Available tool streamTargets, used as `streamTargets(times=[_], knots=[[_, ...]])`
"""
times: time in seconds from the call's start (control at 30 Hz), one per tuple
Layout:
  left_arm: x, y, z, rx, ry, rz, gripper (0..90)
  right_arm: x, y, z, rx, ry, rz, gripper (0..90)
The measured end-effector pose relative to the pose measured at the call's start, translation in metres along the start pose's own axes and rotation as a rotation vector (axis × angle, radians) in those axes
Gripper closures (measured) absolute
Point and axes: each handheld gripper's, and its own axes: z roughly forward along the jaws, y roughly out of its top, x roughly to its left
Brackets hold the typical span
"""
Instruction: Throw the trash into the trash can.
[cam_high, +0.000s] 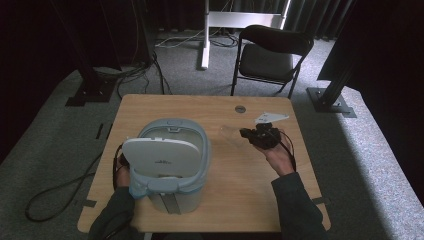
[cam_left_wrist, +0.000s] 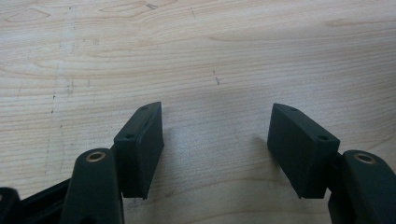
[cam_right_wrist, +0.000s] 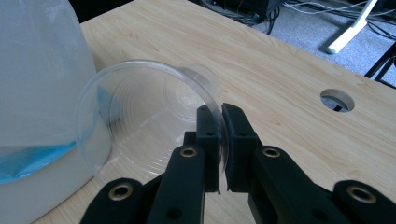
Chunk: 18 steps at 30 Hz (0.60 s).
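**Cup pinched at rim beside open bin**

Forearms entering from the near table (cam_high: 235, 200) edge in the high view. Left hand tucked behind the bin (cam_high: 172, 165), at its left flank, near the table's left edge. Left tool (cam_left_wrist: 215, 140) wide open in the left gripper view, nothing between the two black pads, bare wood grain underneath and close.

Right tool (cam_right_wrist: 219, 140) clamped on the rim of a clear plastic cup (cam_right_wrist: 140, 126) in the right gripper view: one pad inside the wall, one outside, thin rim squeezed between. Cup lying on its side, mouth toward the camera, base pointing away, ribbed rings visible inside. Cup side touching or almost touching the pale bin wall (cam_right_wrist: 37, 93); contact hard to judge. Blue liner showing through that wall low down.

From above: right tool (cam_high: 255, 134) right of the bin, cup (cam_high: 231, 135) between tool and bin, above the table's middle. Bin lid (cam_high: 161, 156) raised, pale blue rim around the opening.

Farther on, round hole (cam_high: 240, 109) in the table near its far edge. Beyond the table, grey carpet, black folding chair (cam_high: 270, 55), white stand leg (cam_high: 204, 50), loose cables.
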Motion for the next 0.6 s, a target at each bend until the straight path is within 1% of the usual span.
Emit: streamTargets(times=[0.6], knots=[[0.000,0.000,0.000,0.000,0.000,0.000,36.2,0.007,0.012,-0.012,-0.031,0.000,-0.027,85.9]])
